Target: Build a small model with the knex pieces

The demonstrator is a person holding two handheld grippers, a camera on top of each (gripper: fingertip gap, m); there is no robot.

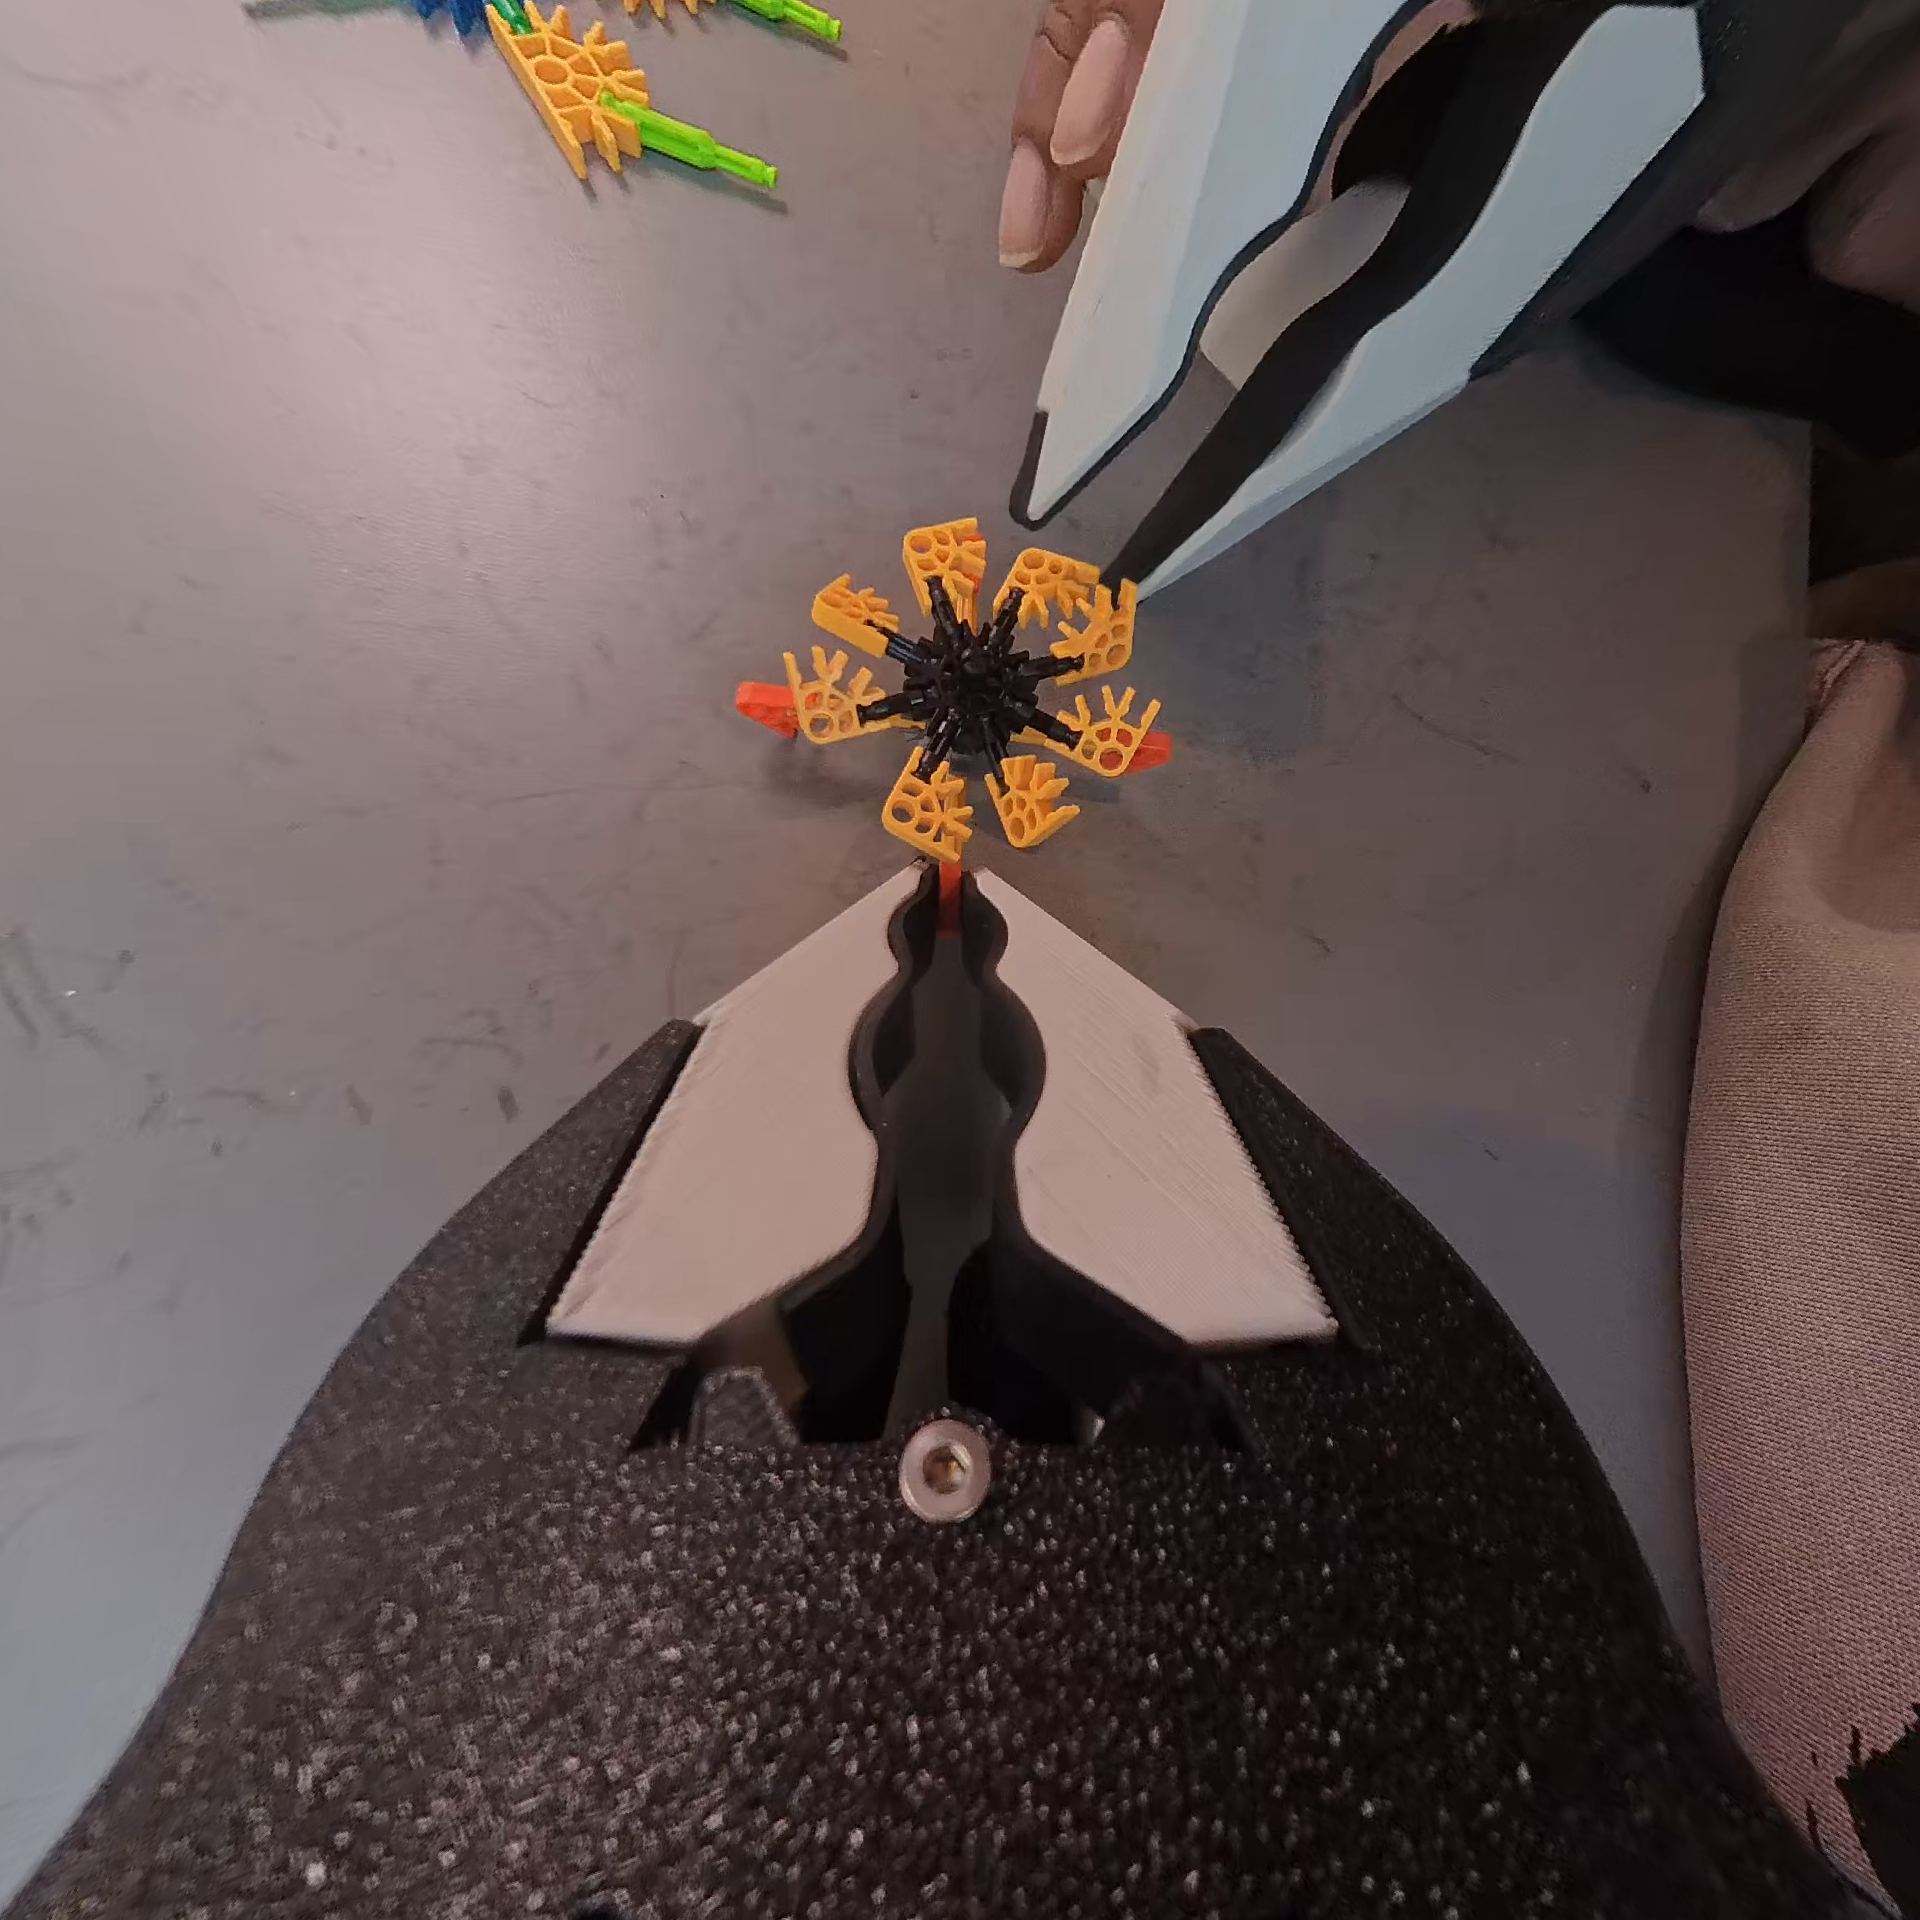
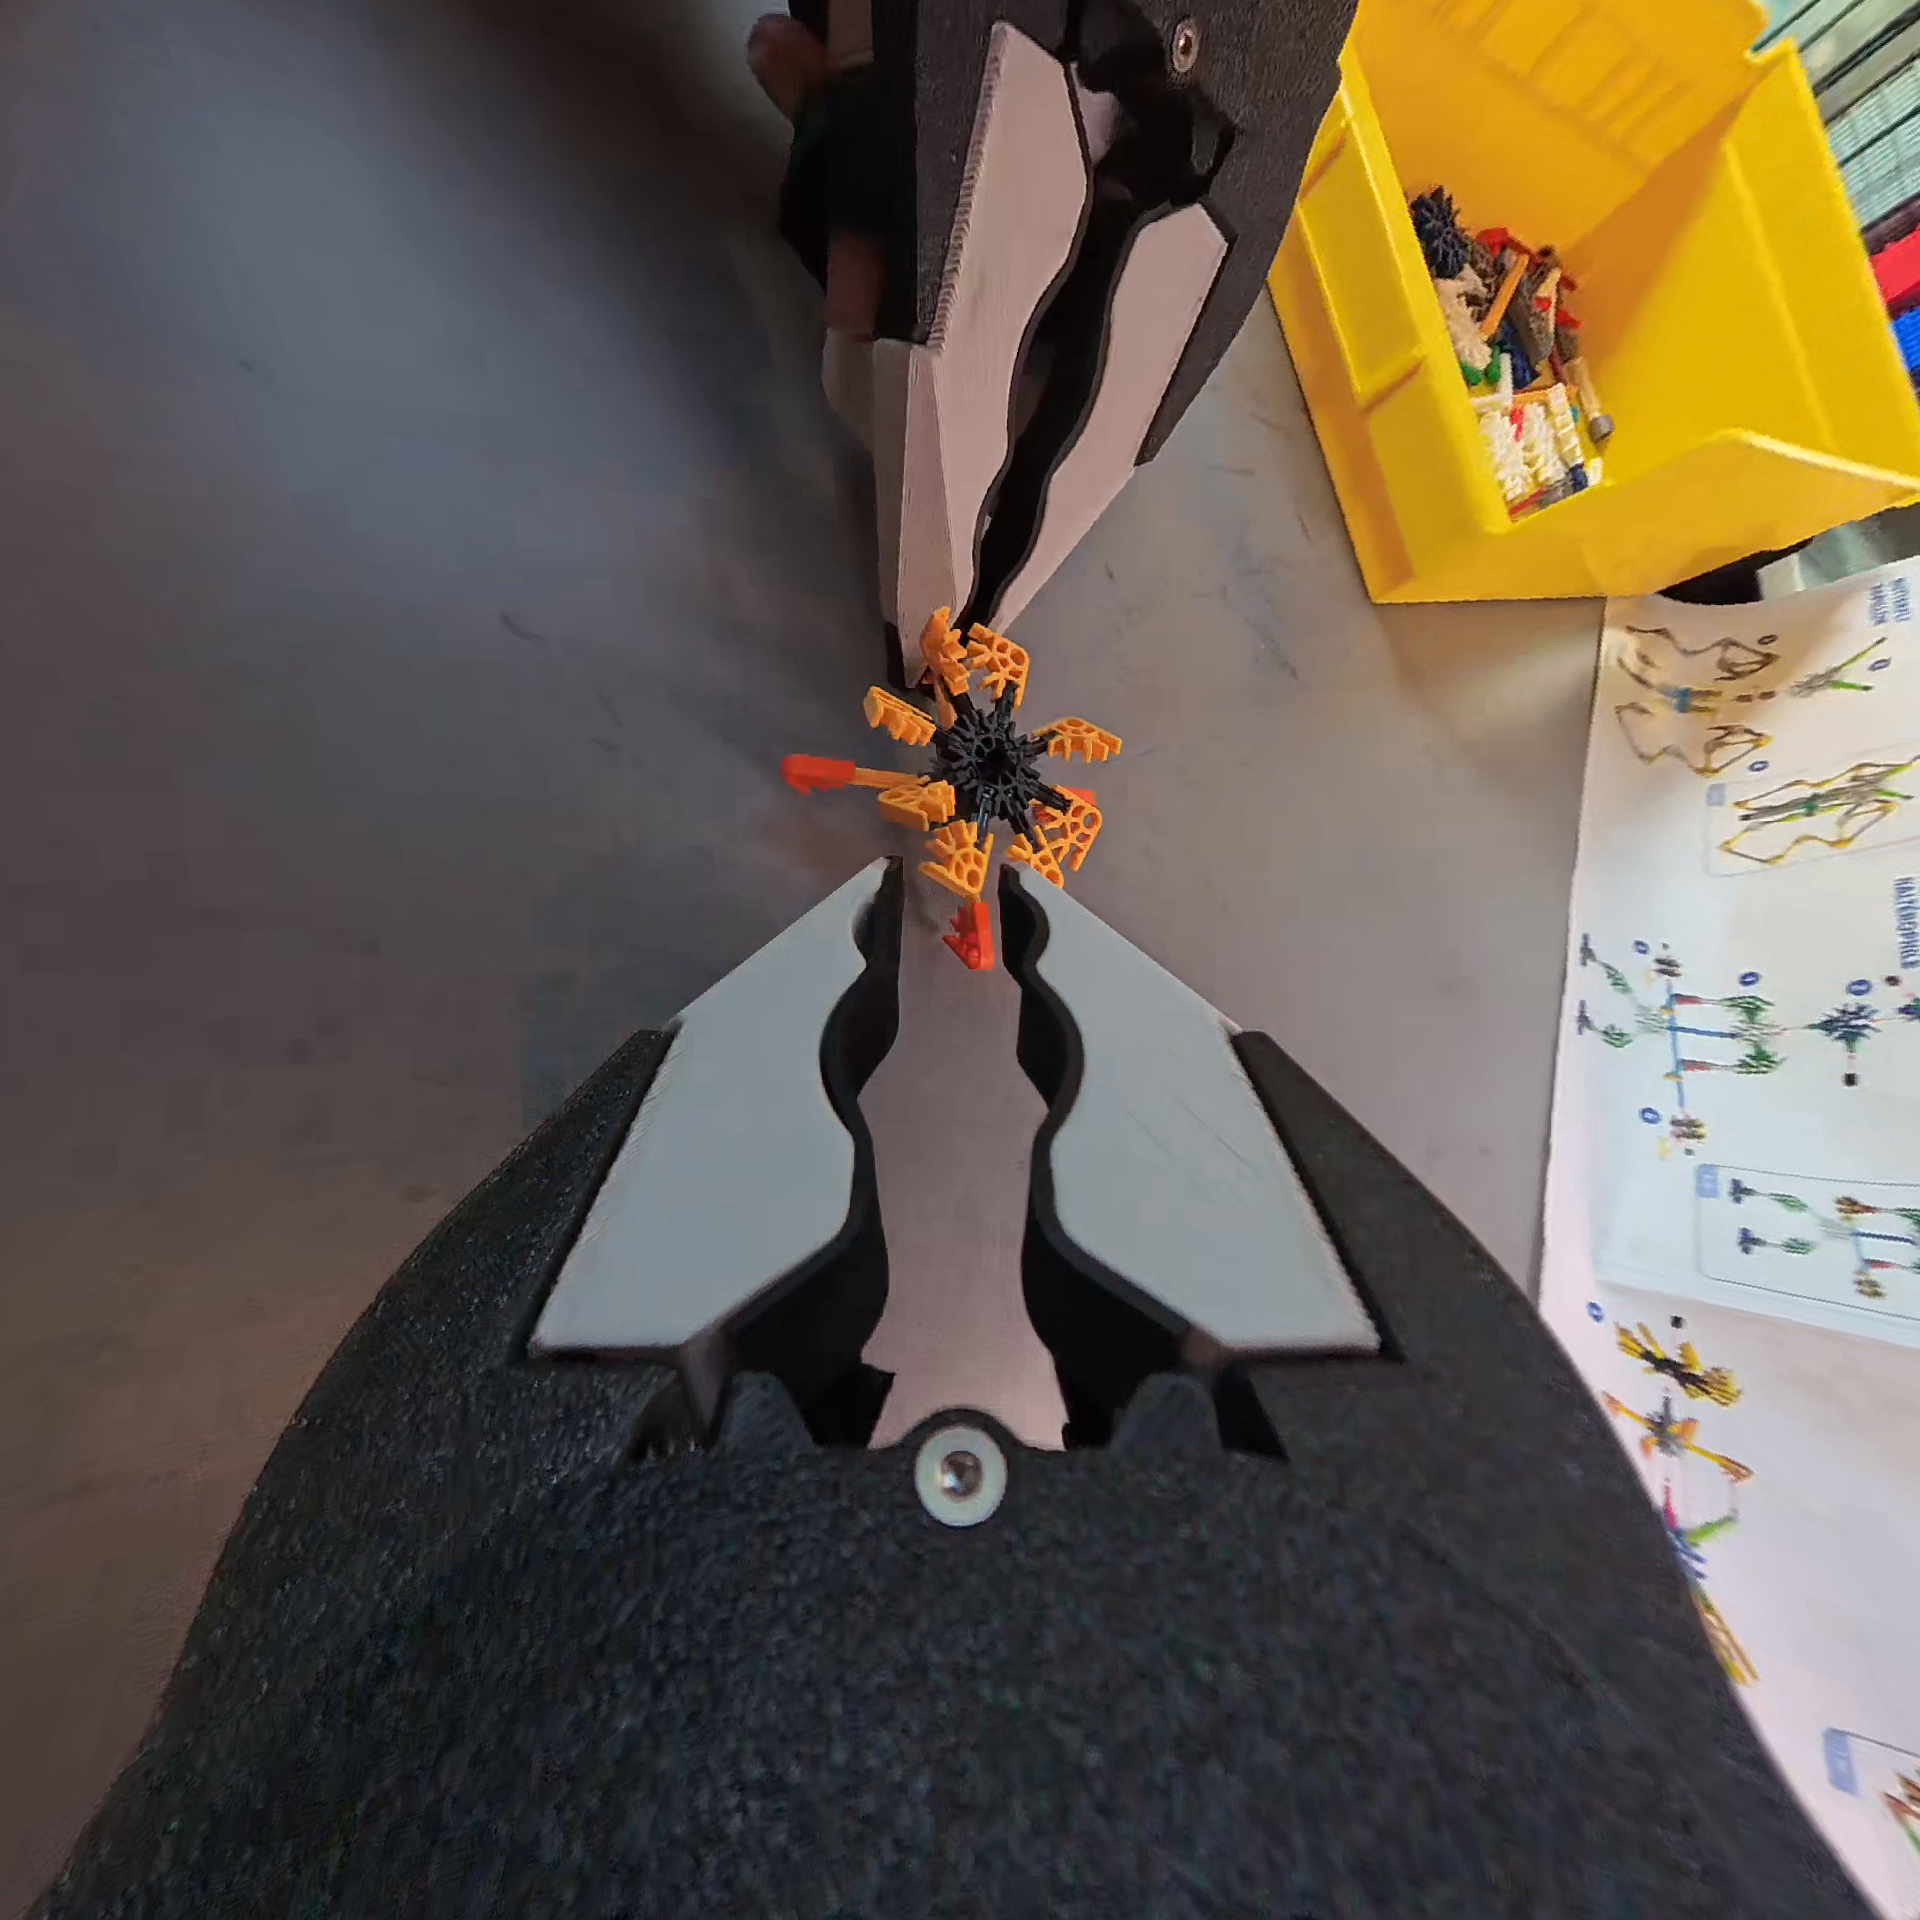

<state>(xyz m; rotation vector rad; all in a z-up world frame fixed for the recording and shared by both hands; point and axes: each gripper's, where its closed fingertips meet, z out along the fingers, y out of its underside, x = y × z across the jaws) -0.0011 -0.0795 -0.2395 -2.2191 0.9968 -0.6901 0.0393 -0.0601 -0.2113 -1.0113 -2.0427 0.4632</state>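
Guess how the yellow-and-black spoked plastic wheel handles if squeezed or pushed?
The spoked plastic wheel is probably light: thin, open lattice pieces. Likely fragile, since the snap-fit spokes could pop off. The left gripper pinches only one red rod, so it may pivot.

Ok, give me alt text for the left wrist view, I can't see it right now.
The left gripper is shut on an orange rod of a star-shaped toy assembly, black hub with yellow connectors, above a grey table. The right gripper meets its far side; loose yellow and green pieces lie beyond.

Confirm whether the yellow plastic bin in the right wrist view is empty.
No, the yellow plastic bin holds a heap of mixed small construction pieces.
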